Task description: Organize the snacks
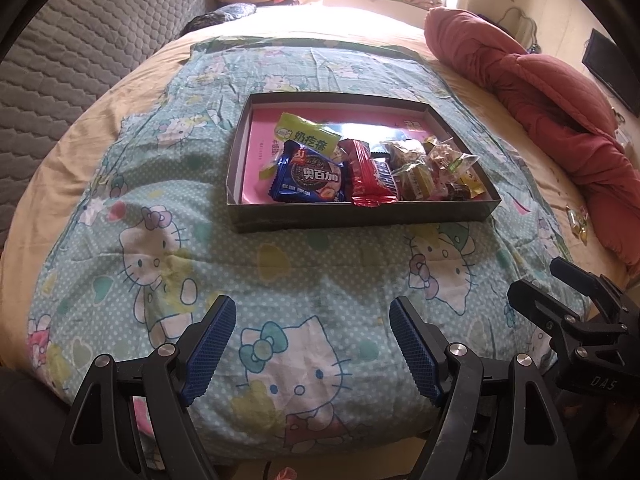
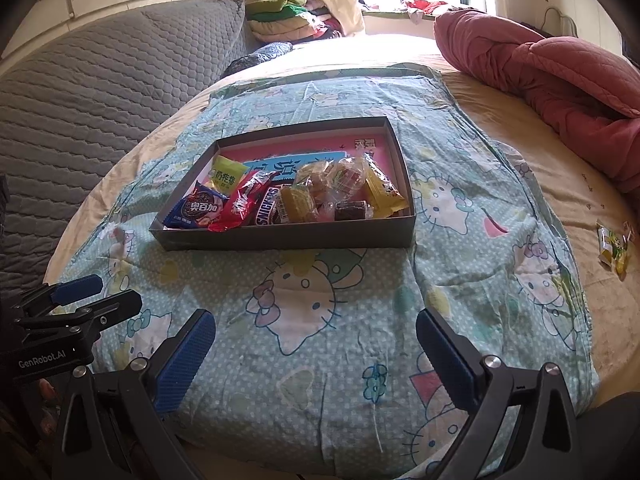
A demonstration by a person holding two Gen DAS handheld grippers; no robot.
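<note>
Right wrist view: we are holding both the left gripper (image 1: 312,344) and right gripper (image 2: 316,352) spread, empty; we risk overlooking the stray yellow packet (image 2: 612,250) lying well apart from the box (image 2: 288,236) on the bed

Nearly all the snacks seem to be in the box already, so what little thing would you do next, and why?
Probably reach the open right gripper toward the small yellow-green wrapped snack lying on the beige sheet, right of the Hello Kitty blanket. It appears to be the only snack outside the shallow dark cardboard box, and it sits on that gripper's side. Both grippers are empty; the left gripper is farther away.
</note>
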